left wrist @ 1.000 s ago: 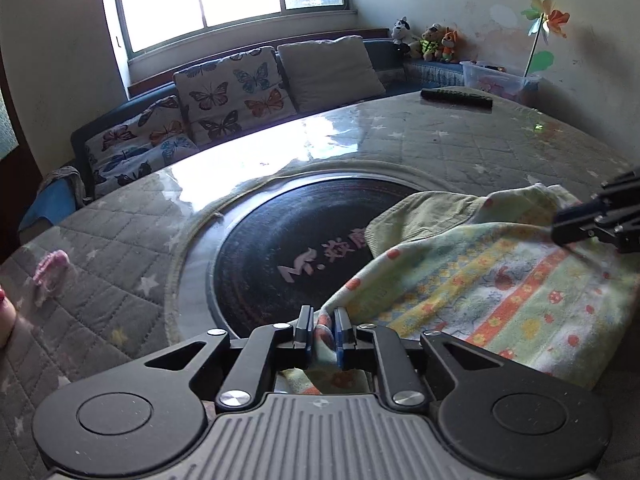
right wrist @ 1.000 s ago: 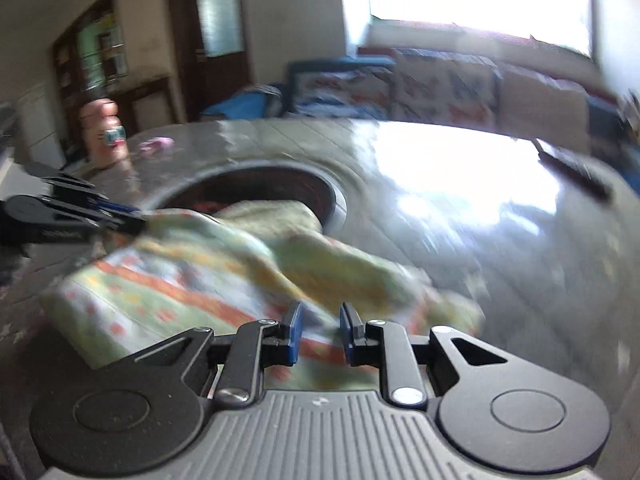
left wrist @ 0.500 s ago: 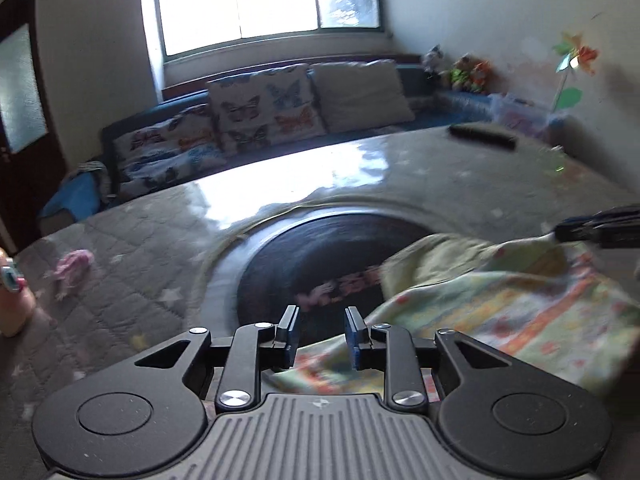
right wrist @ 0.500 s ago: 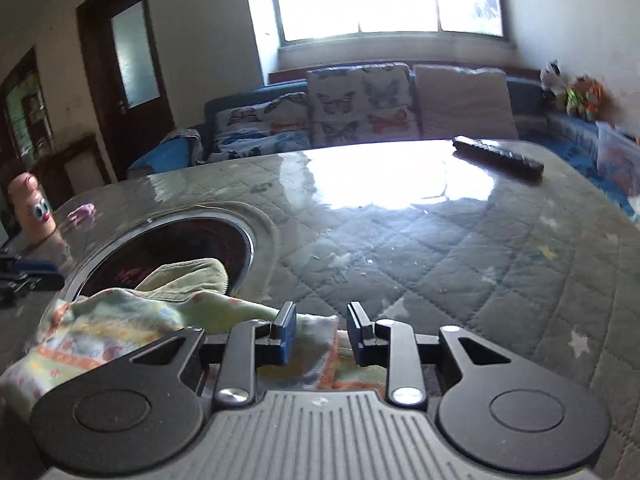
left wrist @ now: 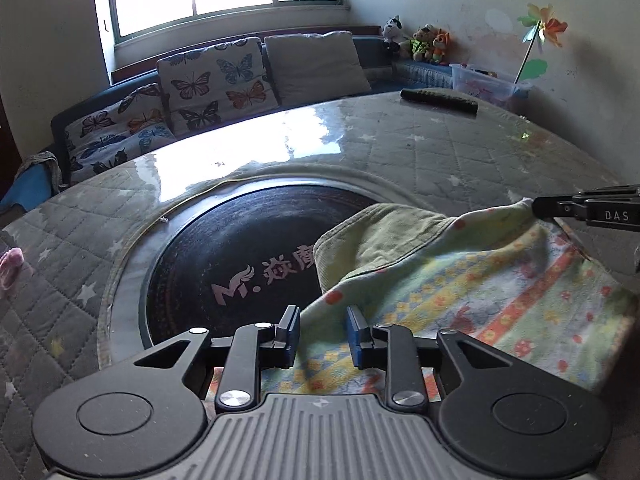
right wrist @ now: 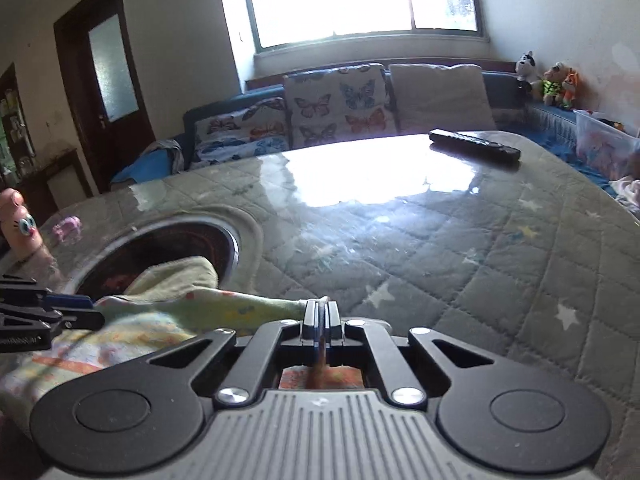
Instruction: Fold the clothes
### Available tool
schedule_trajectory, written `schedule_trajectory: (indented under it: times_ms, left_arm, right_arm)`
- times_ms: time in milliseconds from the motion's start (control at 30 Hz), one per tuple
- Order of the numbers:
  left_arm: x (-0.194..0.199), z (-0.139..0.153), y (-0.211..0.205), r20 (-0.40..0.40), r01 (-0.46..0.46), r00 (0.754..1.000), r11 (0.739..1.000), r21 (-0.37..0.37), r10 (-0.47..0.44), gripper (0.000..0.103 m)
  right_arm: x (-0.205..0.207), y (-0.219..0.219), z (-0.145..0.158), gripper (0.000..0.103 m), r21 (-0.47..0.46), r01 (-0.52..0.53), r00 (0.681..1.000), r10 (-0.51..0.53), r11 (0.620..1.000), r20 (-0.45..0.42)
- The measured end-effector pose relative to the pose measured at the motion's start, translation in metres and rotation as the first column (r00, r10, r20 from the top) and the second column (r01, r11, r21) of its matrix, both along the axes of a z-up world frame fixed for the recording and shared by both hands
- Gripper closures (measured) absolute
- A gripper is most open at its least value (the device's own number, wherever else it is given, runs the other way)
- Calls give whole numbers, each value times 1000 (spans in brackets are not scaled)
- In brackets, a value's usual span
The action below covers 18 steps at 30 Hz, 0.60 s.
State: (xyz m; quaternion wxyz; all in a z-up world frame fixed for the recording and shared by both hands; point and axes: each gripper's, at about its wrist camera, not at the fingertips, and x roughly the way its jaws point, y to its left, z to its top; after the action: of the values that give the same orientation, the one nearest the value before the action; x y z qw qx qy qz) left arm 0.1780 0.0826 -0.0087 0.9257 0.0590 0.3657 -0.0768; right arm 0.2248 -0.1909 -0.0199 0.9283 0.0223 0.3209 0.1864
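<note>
A small pale green garment point(left wrist: 460, 276) with a flower and stripe print lies on the table, partly over the dark round inset point(left wrist: 224, 256). My left gripper point(left wrist: 323, 332) is open, its jaws either side of the garment's near edge. My right gripper point(right wrist: 320, 314) is shut on the garment's far corner point(right wrist: 256, 308); it also shows in the left wrist view point(left wrist: 536, 208) at the right edge. The left gripper shows in the right wrist view point(right wrist: 94, 314) at the left.
The round table has a grey quilted cover point(left wrist: 460, 152). A black remote point(left wrist: 440, 100) lies at its far side. A pink scrap point(left wrist: 10, 262) and a pink toy figure point(right wrist: 20, 224) are at the left. A sofa with butterfly cushions point(left wrist: 216, 80) stands behind.
My left gripper let go of the garment's edge and opened. My right gripper, open before, moved to the garment's corner and shut on it.
</note>
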Motion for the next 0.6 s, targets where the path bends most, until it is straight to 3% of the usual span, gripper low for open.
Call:
schedule_trajectory:
  times_ms: [133,200,433,600]
  left_arm:
    - [-1,1,0,3,-7,1000,1000,7,7,74]
    - [-4,7,-1,18,-5,1000,1000,5,5,75]
    - [-8,18,-26,46,53,998,998,-26,-51,74]
    - [-5,9,-40,32,79,996,997,-9,-79,70]
  right_arm:
    - [4,-5,-7,99,11,21,1000,-21,1000,-23]
    - [-1,-4,4,95,2,25,999,-26,1000,19]
    - [-4,35,14,95,21,-193,981,193,981,10]
    - [9,72,2,95,-24,-261,965,261,965,-34]
